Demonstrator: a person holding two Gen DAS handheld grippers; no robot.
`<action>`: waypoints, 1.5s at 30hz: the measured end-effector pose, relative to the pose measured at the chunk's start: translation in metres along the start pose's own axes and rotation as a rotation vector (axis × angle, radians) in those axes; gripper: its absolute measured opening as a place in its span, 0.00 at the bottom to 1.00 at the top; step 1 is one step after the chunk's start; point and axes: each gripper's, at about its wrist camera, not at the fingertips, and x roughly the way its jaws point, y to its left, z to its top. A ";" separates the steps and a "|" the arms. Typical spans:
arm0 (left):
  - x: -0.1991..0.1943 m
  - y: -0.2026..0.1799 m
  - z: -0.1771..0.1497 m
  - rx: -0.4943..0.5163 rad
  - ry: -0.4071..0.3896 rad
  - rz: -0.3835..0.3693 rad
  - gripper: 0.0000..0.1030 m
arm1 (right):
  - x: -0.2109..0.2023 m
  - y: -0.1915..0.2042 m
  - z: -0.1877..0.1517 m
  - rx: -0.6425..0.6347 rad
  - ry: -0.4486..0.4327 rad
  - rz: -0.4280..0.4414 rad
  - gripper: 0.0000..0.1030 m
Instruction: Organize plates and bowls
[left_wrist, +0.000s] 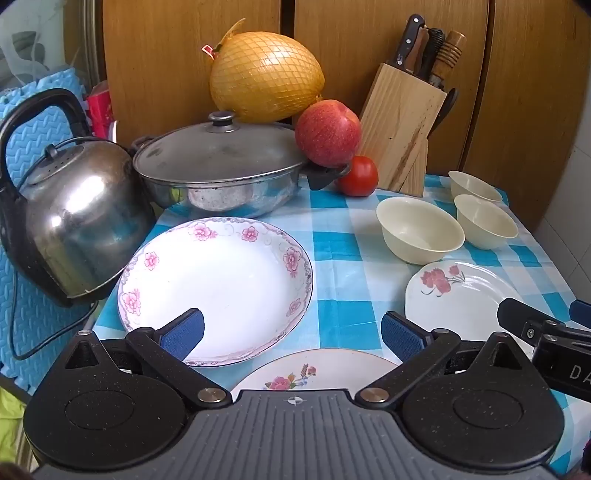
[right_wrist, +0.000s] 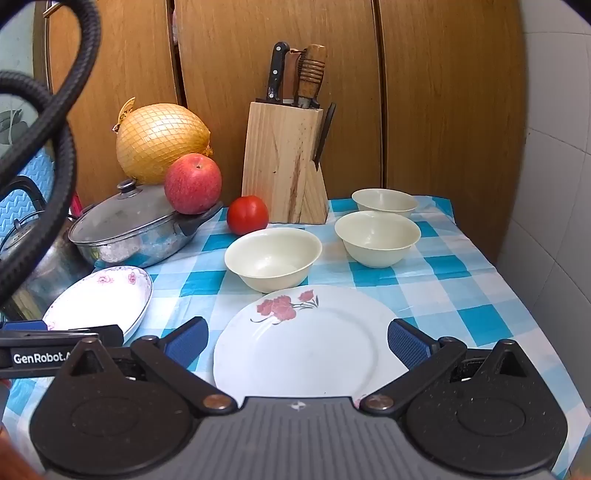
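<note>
1. My left gripper (left_wrist: 292, 334): fingers spread wide, blue pads (left_wrist: 184, 334) bare, nothing between them. It hangs above the near edge of the table, angled down.
2. My right gripper (right_wrist: 298, 341): fingers likewise wide apart, nothing clamped. Its pads straddle the red-flower plate (right_wrist: 306, 339) in view, but sit above it; no contact that I can see.
3. Pink-flower deep plate (left_wrist: 216, 288): left side of the checked tablecloth (left_wrist: 343, 266), just beside the kettle (left_wrist: 74, 221) and in front of the lidded pan (left_wrist: 221, 166). My left pad overlaps its near rim in view.
4. Third plate, small floral print with a thin dark rim line (left_wrist: 314, 369): nearest edge, under the left gripper body, mostly hidden.
5. Red-flower plate lies flat on the right side, just in front of the largest bowl.
6. Three cream bowls, all upright and empty: large bowl (right_wrist: 273, 258) near centre; middle bowl (right_wrist: 376, 238) to its right; far bowl (right_wrist: 384, 201) behind that, near the back edge. None stacked; the two right bowls are close together.
7. Background: knife block (right_wrist: 284, 162) at the rear; tomato (right_wrist: 247, 214) on the cloth beside it; apple (right_wrist: 192, 183) resting on the pan handle; netted pomelo (right_wrist: 160, 142) behind the pan.
</note>
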 end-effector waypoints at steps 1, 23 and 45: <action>0.000 0.000 0.000 0.002 -0.001 -0.001 1.00 | 0.000 0.000 0.001 0.001 0.002 0.001 0.99; -0.022 0.017 -0.023 -0.046 0.020 0.008 1.00 | -0.009 0.014 -0.014 -0.026 0.049 0.017 0.99; -0.023 0.017 -0.024 -0.037 0.024 0.017 1.00 | -0.012 0.019 -0.016 -0.026 0.057 0.044 0.99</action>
